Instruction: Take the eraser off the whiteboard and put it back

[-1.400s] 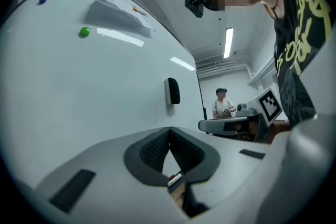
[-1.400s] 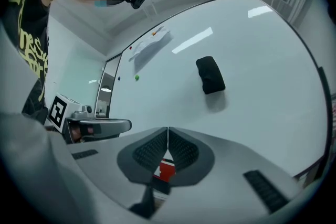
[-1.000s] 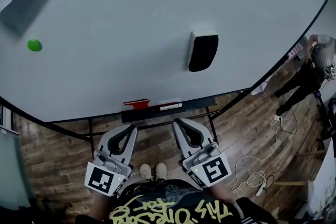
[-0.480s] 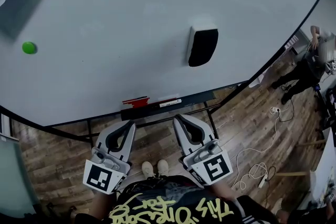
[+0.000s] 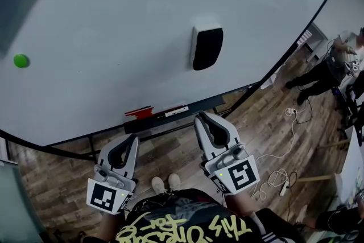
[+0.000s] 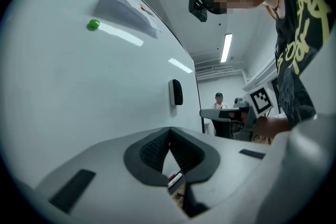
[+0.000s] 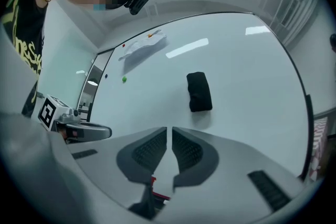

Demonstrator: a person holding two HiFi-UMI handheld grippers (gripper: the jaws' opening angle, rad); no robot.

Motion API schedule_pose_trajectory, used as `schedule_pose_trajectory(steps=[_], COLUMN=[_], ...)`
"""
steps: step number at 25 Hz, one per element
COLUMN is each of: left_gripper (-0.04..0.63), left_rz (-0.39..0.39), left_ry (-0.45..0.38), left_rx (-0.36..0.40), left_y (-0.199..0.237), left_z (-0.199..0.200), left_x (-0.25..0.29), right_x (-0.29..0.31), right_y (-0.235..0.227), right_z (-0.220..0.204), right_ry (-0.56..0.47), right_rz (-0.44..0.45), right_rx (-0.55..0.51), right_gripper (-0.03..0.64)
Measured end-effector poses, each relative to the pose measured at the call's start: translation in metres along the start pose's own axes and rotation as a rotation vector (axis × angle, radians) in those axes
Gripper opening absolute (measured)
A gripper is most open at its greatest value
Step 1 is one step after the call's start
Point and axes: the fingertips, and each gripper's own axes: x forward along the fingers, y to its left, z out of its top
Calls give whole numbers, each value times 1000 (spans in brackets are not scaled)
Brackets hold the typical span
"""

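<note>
nearest, the left tool (image 5: pixel 132 139) and right tool (image 5: pixel 203 118) each have their grey jaws closed together on nothing, below the dark marker ledge (image 5: pixel 193 107) where a red marker (image 5: pixel 139 111) lies. beyond, the black rectangular eraser (image 5: pixel 207 48) sits on the large white whiteboard (image 5: pixel 114 14), above the right tool and well apart from it. a small round green magnet (image 5: pixel 21 60) is far left.

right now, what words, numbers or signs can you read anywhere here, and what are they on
"This": what looks like the first word of the yellow graffiti lettering on the black shirt, upside down in the head view; the rest is too stylised to read.
left marker cube, right marker cube: black-and-white square code patterns, no words.
pen in the tray: label too small to read.
whiteboard: no writing.
</note>
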Motion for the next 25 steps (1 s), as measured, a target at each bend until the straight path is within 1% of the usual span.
schedule_pose_trajectory(steps=[4, 6, 7, 9, 15, 19, 25], left_gripper=[8, 8, 8, 8, 8, 8, 8], left_rz=[1, 5, 7, 12, 22, 31, 48], left_ry=[4, 3, 1, 0, 0, 0, 1], left_rx=[-9, -17, -19, -20, -20, -19, -14], left_y=[2, 3, 4, 5, 8, 10, 15], left_z=[-4, -6, -6, -6, -6, -7, -5], left_x=[-2, -3, -4, -5, -7, -8, -12], right_x=[1, 2, 3, 5, 14, 23, 31], right_y=[-11, -16, -18, -23, -35, -44, -57], right_z=[11, 16, 19, 26, 46, 53, 71], right_ry=[-18, -21, -25, -34, -59, -61, -91], right_rz=[-26, -33, -37, -46, -69, -80, -111], right_rx=[-1, -15, -22, -33, -65, -71, -81], right_gripper=[21, 75, 86, 96, 156, 191, 218])
